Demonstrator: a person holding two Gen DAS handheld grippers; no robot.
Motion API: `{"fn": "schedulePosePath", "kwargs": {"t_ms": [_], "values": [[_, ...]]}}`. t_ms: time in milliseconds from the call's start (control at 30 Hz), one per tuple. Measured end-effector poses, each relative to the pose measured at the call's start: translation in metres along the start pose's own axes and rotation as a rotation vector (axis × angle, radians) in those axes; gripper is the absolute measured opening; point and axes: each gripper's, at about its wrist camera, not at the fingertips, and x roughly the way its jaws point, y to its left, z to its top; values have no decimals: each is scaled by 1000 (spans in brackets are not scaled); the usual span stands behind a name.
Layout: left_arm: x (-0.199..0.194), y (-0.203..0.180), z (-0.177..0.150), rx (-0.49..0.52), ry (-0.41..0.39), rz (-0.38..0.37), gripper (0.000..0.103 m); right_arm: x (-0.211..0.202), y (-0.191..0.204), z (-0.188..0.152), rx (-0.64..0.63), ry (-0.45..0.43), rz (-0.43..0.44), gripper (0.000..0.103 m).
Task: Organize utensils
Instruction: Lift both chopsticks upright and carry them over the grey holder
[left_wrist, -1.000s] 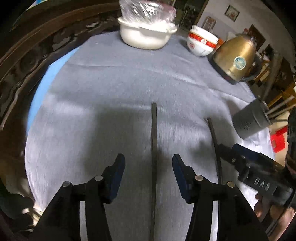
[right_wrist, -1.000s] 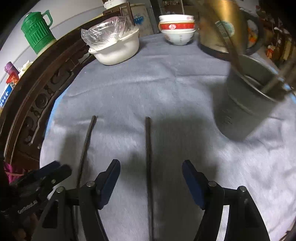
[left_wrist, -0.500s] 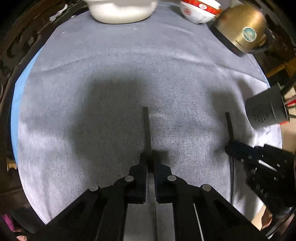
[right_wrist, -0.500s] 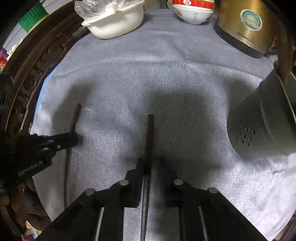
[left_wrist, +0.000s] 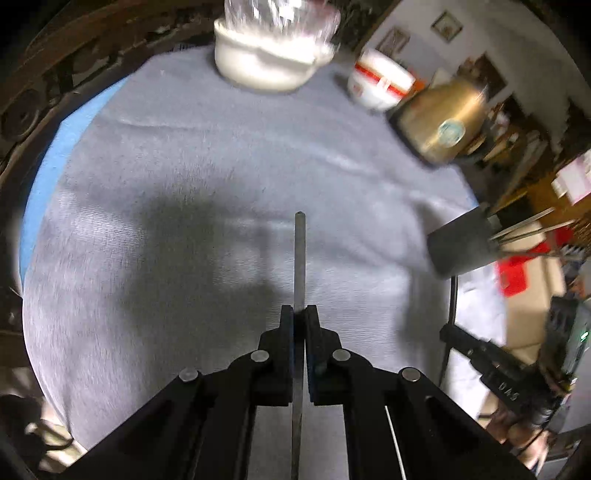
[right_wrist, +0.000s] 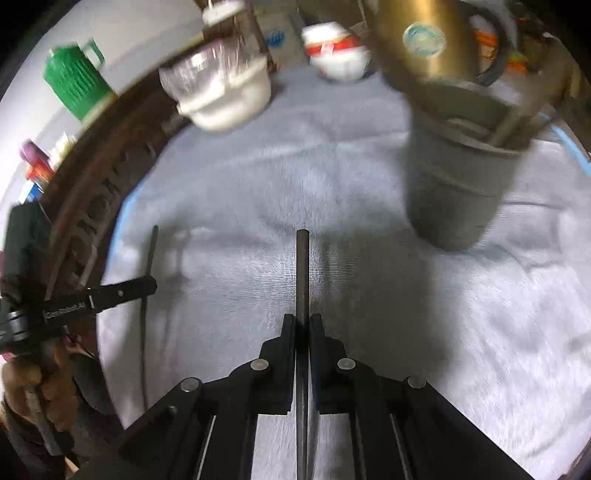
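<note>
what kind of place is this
Probably a home dining room: a round table under a grey cloth, stacked red-and-white bowls, a gold electric kettle, and a dark chopstick holder.

Kettle (right_wrist: 424, 40) top cut off; white bowl (left_wrist: 273, 55) motion-blurred.

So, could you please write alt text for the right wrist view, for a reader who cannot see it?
The right gripper is shut on a dark chopstick above a grey tablecloth. A grey utensil holder stands ahead to the right; at left, the left gripper holds a second chopstick.
</note>
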Motion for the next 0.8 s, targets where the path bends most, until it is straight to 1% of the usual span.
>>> {"fn": "schedulePosePath", "kwargs": {"t_ms": [67, 100, 133, 167, 200, 233, 300, 400, 433, 533, 600, 667, 700, 767, 800], "values": [[-21, -6, -5, 2, -83, -21, 5, -23, -4, -5, 19, -75, 31, 8], [-31, -8, -9, 6, -121, -26, 5, -34, -5, -8, 21, -113, 28, 8], [-39, -11, -10, 15, -165, -27, 5, -42, -2, -10, 19, -142, 18, 8], [-48, -15, -12, 30, -212, -23, 5, -55, -1, -13, 11, -192, 13, 8], [-54, -15, -7, 39, -243, -20, 5, -64, -1, -14, 5, -237, 6, 8], [-63, -22, -9, 55, -301, -22, 5, -70, 0, -16, 0, -274, -7, 8], [-71, -33, -9, 78, -387, -17, 5, -87, 0, -19, -11, -372, -45, 8], [-76, -52, -13, 130, -538, 19, 6, -104, 2, -20, -21, -506, -116, 8], [-79, -57, -16, 143, -593, 46, 5, -107, 2, -20, -21, -538, -128, 8], [-74, -70, -20, 167, -697, 116, 6, -109, 1, -15, -23, -633, -173, 8], [-70, -75, -18, 166, -733, 135, 6, -108, 3, -12, -20, -672, -188, 8], [-62, -78, -15, 162, -736, 141, 6, -106, 3, -10, -28, -716, -217, 8], [-59, -77, -15, 160, -738, 146, 6, -104, 2, -9, -27, -721, -221, 8], [-51, -78, -18, 178, -756, 182, 6, -100, 3, -11, -43, -732, -249, 8], [-47, -75, -19, 181, -744, 182, 6, -98, 4, -13, -52, -733, -257, 8]]}}
